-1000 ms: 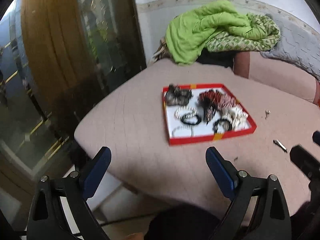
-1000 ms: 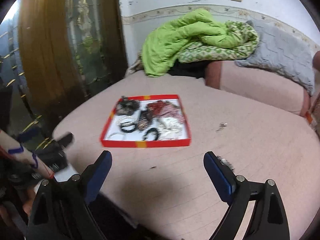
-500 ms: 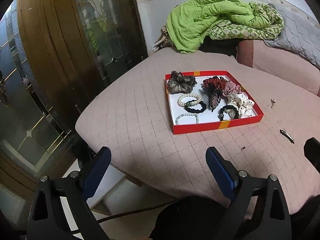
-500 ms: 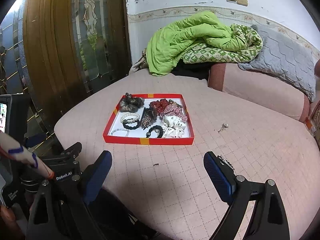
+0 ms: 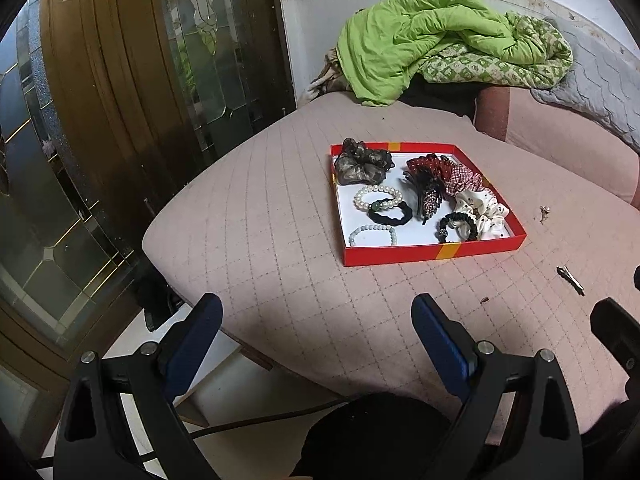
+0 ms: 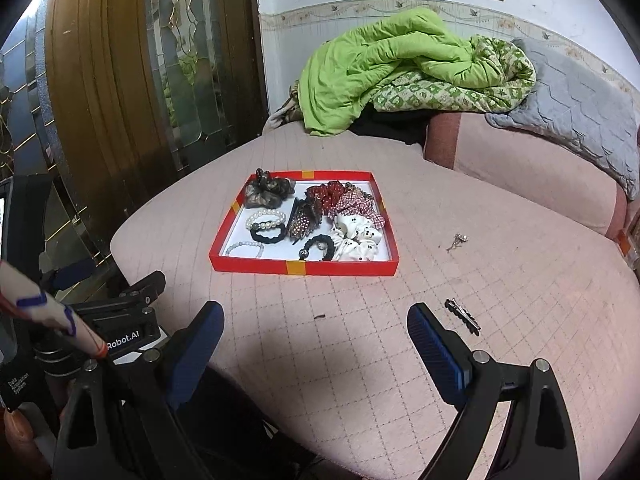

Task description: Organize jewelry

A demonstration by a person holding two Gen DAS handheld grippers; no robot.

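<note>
Hovering short of the work, both of your tools are empty: the left gripper (image 5: 316,328) and the right gripper (image 6: 316,330) each have their blue-padded jaws spread wide, with nothing between them. The shallow red cardboard tray with a white floor (image 6: 304,267) sits well ahead of both on the quilted pink mattress (image 6: 360,360), and it already holds bead bracelets, hair ties and fabric scrunchies.

Two pieces lie outside it. Right of the tray and nearer to you is a slim dark metal hair clip (image 6: 463,316), just beyond your right tool's outer finger. Further right of the tray, level with its front wall, lies a small silvery trinket (image 6: 457,242); it is too small to identify.

The clip looks like the sensible first pick. It lies flat and thin on soft fabric, so:
- Turn your right tool until the jaws straddle the clip across its narrow width.
- Press lightly into the mattress before closing, or the pads may skate over it.
- Carry it to a bare white patch near the tray's front wall.
</note>
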